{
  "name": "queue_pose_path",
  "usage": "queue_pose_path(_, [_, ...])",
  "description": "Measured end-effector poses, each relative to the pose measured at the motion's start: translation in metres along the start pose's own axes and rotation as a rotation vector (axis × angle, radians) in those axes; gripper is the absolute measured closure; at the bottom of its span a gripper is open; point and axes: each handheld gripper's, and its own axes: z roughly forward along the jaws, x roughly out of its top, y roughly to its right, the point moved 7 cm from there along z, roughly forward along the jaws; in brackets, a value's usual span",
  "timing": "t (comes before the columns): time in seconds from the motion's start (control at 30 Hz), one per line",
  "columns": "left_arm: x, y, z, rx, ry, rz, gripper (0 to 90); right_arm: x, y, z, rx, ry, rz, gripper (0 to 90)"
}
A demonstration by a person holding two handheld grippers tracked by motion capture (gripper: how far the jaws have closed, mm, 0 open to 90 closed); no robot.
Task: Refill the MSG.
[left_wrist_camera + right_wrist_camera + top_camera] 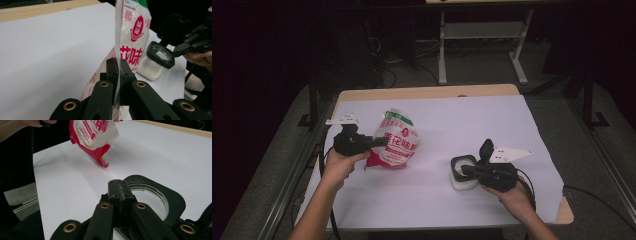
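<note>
You are at the step of bringing the seasoning bag [395, 140] toward the open container [463, 172], apparently to pour from one into the other. Your left gripper [119, 65] has its jaws clamped flat on an edge of the bag, the film pinched between the pads. The bag hangs tilted at the left of the white sheet [462, 120], and whether its lower corner rests on the sheet cannot be told. The container sits right of centre, near you, well apart from the bag. It is a clear box with white powder in it, a black rim, and a flip lid [486, 149] standing open.

Your right gripper [119, 188] has its jaws closed at the near side of the black rim; it seems to be holding the rim to steady the box, though the contact itself is hidden behind the jaws.

Next, you will likely need to carry the bag right until its mouth is above the round opening, then tip it. Keep the box pinned, and check that the bag is actually open.

Your left forearm comes in from the near left with the gripper pointing right. Your right hand [507, 197] is low, gripper pointing left.
</note>
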Motion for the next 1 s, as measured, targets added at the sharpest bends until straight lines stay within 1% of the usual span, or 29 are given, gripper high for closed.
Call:
queue_pose_path(0.1, [-0.006, -0.006, -0.006, 0.016, -0.008, -0.014, 89.5, 0.000, 0.000, -0.001, 0.001, -0.002, 0.004, 90.0])
queue_pose_path(0.2, [-0.014, -0.012, -0.012, 0.038, -0.029, -0.001, 89.5, 0.002, -0.001, -0.001, 0.007, 0.003, 0.006, 90.0])
queue_pose_path(0.3, [-0.025, -0.016, -0.016, 0.048, -0.041, -0.008, 89.4, 0.002, -0.002, 0.000, 0.011, 0.002, 0.003, 90.0])
queue_pose_path(0.43, [-0.041, -0.022, -0.020, 0.067, -0.061, -0.003, 89.2, 0.002, -0.004, 0.001, 0.013, -0.002, 0.003, 90.0])
queue_pose_path(0.47, [-0.044, -0.023, -0.021, 0.062, -0.047, -0.012, 89.1, 0.002, -0.004, 0.002, 0.014, -0.001, -0.001, 90.0])
queue_pose_path(0.53, [-0.048, -0.024, -0.024, 0.055, -0.031, -0.016, 89.2, 0.002, -0.005, 0.002, 0.015, -0.005, -0.001, 90.0])
queue_pose_path(0.57, [-0.050, -0.024, -0.025, 0.058, -0.031, -0.020, 89.1, 0.002, -0.005, 0.002, 0.014, -0.006, 0.000, 90.0])
queue_pose_path(0.6, [-0.051, -0.025, -0.026, 0.067, -0.038, -0.005, 88.9, 0.002, -0.005, 0.002, 0.014, -0.006, 0.000, 90.0])
queue_pose_path(0.63, [-0.052, -0.024, -0.026, 0.065, -0.032, -0.015, 88.6, 0.001, -0.005, 0.002, 0.015, -0.007, 0.002, 90.0])
queue_pose_path(0.7, [-0.053, -0.025, -0.027, 0.058, -0.033, -0.009, 88.1, 0.001, -0.006, 0.002, 0.018, -0.009, 0.003, 90.0])
queue_pose_path(0.77, [-0.055, -0.024, -0.028, 0.052, -0.022, -0.021, 87.6, 0.000, -0.007, 0.001, 0.014, -0.011, 0.001, 90.0])
queue_pose_path(0.8, [-0.056, -0.024, -0.029, 0.052, -0.026, -0.016, 87.1, 0.000, -0.008, 0.001, 0.017, -0.011, -0.001, 90.0])
queue_pose_path(0.83, [-0.056, -0.024, -0.029, 0.052, -0.024, -0.020, 86.6, -0.001, -0.008, 0.000, 0.015, -0.013, 0.000, 90.0])
queue_pose_path(1.0, [-0.058, -0.022, -0.030, 0.039, -0.025, 0.000, 81.5, -0.007, -0.008, -0.007, 0.011, -0.019, 0.004, 90.0])
